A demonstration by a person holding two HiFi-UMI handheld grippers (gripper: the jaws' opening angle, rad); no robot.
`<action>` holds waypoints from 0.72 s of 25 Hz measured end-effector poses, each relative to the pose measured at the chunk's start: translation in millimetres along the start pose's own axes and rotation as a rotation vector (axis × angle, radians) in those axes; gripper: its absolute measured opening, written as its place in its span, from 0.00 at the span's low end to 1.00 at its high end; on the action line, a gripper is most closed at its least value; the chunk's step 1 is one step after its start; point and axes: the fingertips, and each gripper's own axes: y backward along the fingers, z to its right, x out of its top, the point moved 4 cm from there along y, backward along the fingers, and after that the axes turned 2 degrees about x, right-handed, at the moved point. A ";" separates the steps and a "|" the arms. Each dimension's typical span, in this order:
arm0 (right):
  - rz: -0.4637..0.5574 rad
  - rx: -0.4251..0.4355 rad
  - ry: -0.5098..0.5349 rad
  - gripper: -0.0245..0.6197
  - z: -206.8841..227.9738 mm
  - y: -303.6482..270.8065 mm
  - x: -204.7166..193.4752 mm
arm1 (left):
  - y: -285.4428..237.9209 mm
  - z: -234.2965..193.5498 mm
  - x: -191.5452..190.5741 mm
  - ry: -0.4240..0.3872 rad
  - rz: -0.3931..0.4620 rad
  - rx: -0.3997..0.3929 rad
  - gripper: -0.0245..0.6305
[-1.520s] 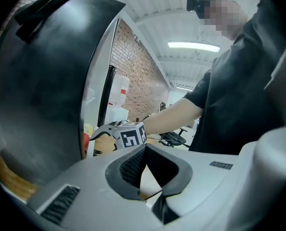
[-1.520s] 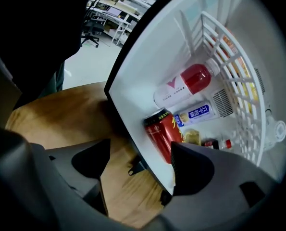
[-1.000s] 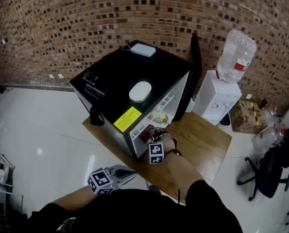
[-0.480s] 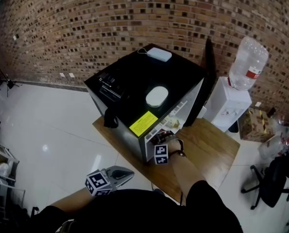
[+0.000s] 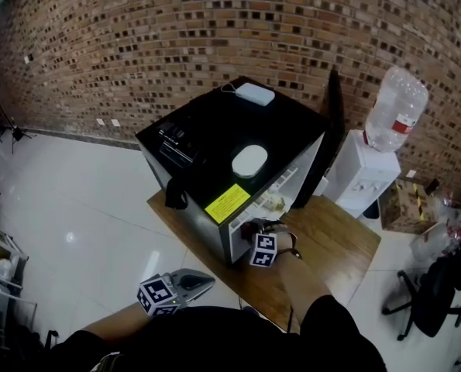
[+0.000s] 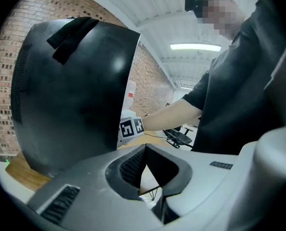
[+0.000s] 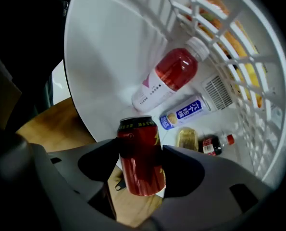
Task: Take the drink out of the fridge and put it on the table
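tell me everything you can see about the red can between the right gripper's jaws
The red metal drink can has a glossy red body with gold marks and a black band round its top rim. It stands roughly upright, slightly tilted, at the front edge of the white fridge interior, with the wooden table showing below it. The right gripper is closing its jaws on it, with a grey pad against each side.
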 end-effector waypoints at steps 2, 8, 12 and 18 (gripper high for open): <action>0.033 0.006 -0.061 0.50 1.4 4.3 -5.6 | -1.6 -0.1 -1.0 0.003 -0.001 0.003 0.03; 0.210 0.004 -0.399 0.50 17.0 21.7 -21.4 | -7.6 3.6 -0.1 0.005 -0.002 -0.002 0.03; 0.391 -0.011 -0.700 0.50 20.2 43.3 -41.3 | -13.3 8.0 0.4 0.013 -0.001 -0.017 0.03; 0.663 -0.100 -1.120 0.50 -14.4 85.1 -106.0 | -25.9 14.8 3.4 0.006 -0.007 -0.059 0.03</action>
